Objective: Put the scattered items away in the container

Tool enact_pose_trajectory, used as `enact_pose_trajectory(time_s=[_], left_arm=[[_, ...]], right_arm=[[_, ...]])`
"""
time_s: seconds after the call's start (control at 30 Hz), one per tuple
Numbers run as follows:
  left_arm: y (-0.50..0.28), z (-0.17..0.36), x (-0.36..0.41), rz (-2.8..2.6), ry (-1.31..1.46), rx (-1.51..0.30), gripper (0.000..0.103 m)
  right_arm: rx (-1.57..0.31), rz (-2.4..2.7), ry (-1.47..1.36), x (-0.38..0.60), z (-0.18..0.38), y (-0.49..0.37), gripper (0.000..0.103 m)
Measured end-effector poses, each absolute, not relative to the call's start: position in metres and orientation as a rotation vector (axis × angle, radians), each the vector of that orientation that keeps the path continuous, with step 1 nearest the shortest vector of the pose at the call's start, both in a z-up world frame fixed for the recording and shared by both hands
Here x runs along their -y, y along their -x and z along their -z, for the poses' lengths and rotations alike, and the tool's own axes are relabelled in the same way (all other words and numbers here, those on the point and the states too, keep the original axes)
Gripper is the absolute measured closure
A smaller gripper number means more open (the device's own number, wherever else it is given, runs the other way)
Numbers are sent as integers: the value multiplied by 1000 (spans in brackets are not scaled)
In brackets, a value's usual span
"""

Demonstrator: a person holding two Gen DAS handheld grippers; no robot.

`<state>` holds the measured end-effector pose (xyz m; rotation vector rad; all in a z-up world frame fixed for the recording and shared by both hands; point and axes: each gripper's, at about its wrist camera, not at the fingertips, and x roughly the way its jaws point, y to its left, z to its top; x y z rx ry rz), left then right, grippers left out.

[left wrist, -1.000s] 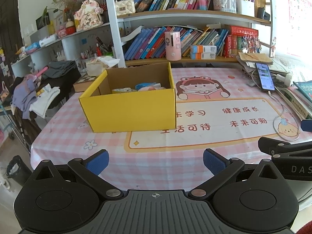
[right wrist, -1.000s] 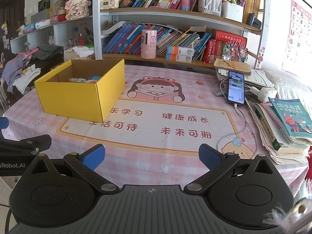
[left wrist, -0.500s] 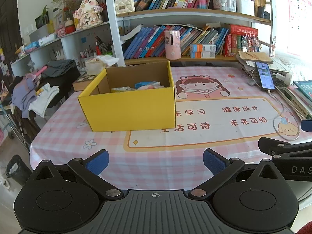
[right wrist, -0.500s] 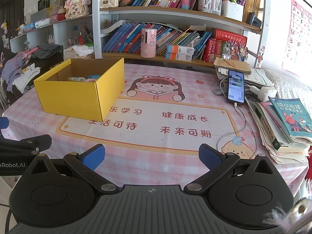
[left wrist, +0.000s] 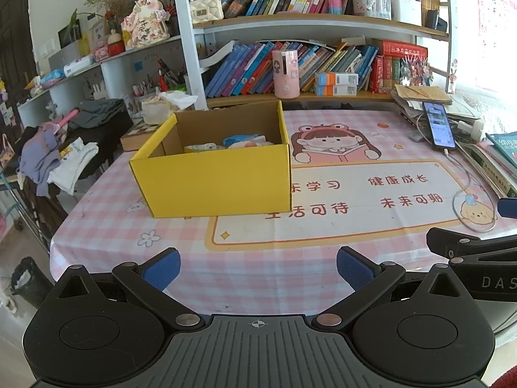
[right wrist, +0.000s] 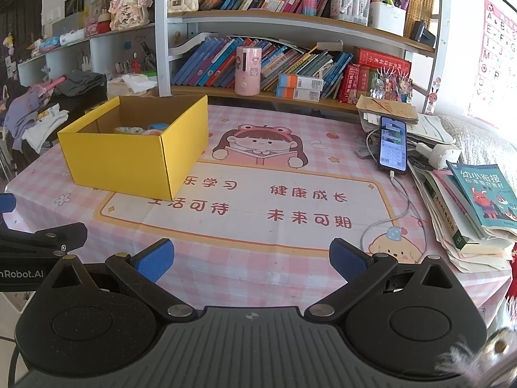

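A yellow cardboard box (left wrist: pixel 219 177) (right wrist: pixel 129 158) stands open on the pink checked tablecloth, toward the left. Several small items (left wrist: pixel 245 140) (right wrist: pixel 152 128) lie inside it, only their tops showing over the rim. My left gripper (left wrist: pixel 258 268) hangs open over the table's near edge, in front of the box, with nothing between its blue pads. My right gripper (right wrist: pixel 251 260) is open too, empty, near the front edge to the right of the box. Each view catches the other gripper's black finger at its side.
A phone (right wrist: pixel 392 144) on a charging cable lies at the right, beside stacked books and papers (right wrist: pixel 478 207). A bookshelf with a pink cylinder (right wrist: pixel 247 71) runs along the back. Clothes are piled on a stand at the left (left wrist: pixel 58 158).
Both views have shifted only slightly; the box sits a touch nearer in the left wrist view. Both grippers stay open and empty.
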<state>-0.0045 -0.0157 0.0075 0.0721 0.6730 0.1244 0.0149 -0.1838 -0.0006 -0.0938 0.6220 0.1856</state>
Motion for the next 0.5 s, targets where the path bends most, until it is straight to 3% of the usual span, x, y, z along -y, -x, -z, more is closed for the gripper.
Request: enact_pose_trajectory(time_s=[0.5], left_arm=[[4,-6,12,-118,-78,-683,0]], right_arm=[[-645,-184,91,180,4,-16,0]])
